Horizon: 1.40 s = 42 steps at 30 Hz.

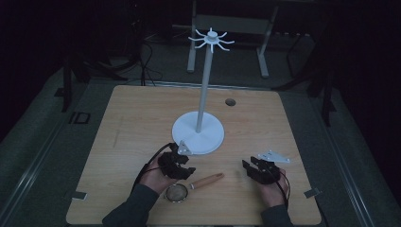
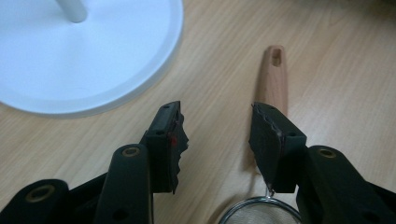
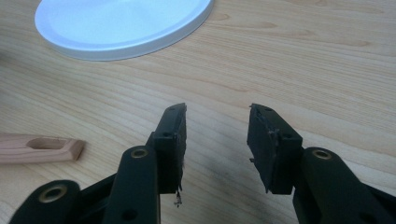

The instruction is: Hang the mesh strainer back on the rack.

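White stand (image 1: 198,132) on the pale wood-grain table (image 1: 127,123); both grippers (image 2: 217,140) (image 3: 215,144) black; strainer (image 1: 177,192) silvery with a light tan wooden handle (image 2: 273,79).

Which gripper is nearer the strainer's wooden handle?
Left. The left gripper hangs open right over the strainer where its wooden handle begins; the right gripper, also open, sits off past the handle's free end.

We find almost no readable text. The one mark we can make out is a pale "ID"-like marking (image 1: 78,117) on the dark floor just off the table's (image 1: 142,123) far-left edge; we can't confirm the letters. Nothing legible on the gripper jaws, the white stand base (image 2: 93,70) or the wooden handle (image 2: 274,74).
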Available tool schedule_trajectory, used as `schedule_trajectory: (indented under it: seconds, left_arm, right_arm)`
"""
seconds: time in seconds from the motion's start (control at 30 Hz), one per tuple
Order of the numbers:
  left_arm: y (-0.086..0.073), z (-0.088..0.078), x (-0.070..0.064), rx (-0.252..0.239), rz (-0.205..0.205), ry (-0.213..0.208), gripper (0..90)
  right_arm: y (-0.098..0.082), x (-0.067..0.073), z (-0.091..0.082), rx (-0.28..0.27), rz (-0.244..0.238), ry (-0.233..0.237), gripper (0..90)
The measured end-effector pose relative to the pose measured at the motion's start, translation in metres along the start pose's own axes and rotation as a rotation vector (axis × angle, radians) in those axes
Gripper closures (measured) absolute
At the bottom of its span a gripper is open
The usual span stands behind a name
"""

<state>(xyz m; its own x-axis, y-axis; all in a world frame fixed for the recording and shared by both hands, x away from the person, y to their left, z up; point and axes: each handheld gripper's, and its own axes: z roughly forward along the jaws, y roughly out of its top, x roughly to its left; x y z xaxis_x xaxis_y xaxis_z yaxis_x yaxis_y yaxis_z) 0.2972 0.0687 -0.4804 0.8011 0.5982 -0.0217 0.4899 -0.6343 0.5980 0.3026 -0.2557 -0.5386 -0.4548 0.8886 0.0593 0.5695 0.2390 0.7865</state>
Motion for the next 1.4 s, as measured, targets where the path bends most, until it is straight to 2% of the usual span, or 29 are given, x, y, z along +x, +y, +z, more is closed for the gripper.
schedule_trajectory:
  seconds: [0.5, 0.77, 0.97, 1.17, 1.4]
  left_arm:
    - [0.013, 0.015, -0.012, 0.082, 0.07, -0.046, 54.0]
    - [0.016, 0.026, -0.019, 0.159, 0.119, -0.076, 54.2]
    - [0.016, 0.033, -0.025, 0.202, 0.13, -0.09, 55.3]
    - [0.015, 0.041, -0.028, 0.259, 0.144, -0.08, 57.8]
    - [0.012, 0.051, -0.03, 0.33, 0.137, -0.09, 61.8]
  right_arm:
    - [0.001, -0.004, -0.004, -0.011, 0.002, -0.009, 55.6]
    - [0.001, -0.003, -0.003, -0.009, -0.003, -0.008, 55.2]
    - [0.001, -0.003, -0.003, -0.01, -0.003, -0.008, 55.0]
    - [0.0, -0.003, -0.003, -0.009, -0.004, -0.01, 54.5]
    - [0.0, -0.003, -0.002, -0.006, -0.005, -0.011, 54.3]
